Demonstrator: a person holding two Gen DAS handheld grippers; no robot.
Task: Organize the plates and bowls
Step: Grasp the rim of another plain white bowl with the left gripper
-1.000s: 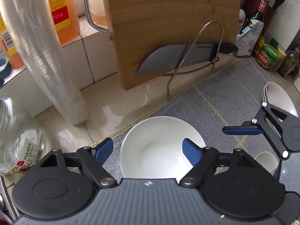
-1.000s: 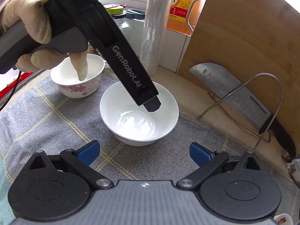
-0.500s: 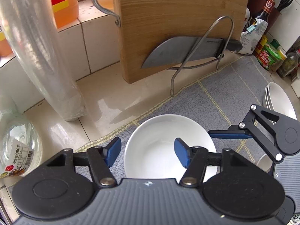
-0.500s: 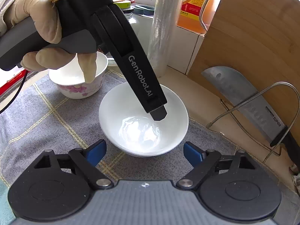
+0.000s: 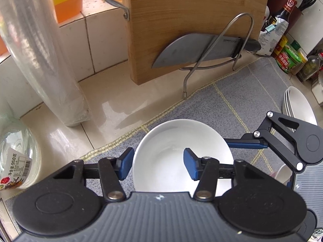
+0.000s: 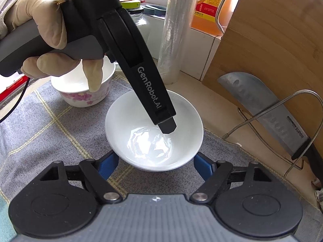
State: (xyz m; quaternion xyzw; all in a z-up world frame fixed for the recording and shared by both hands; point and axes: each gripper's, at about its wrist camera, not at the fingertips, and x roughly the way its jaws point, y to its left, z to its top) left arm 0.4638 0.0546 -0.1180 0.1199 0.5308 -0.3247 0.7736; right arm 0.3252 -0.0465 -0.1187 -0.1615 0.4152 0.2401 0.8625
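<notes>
Right wrist: plain white bowl (image 6: 154,133), glossy, upright.

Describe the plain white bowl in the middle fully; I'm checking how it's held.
The plain white bowl looks like glossy ceramic: round, shallow, empty, upright on the grey checked mat. The left hand-held gripper, jaws just closed, straddles its rim, one finger inside. The right hand-held gripper, also just closed, clasps its outer sides. The flowered bowl stands apart from it.
</notes>
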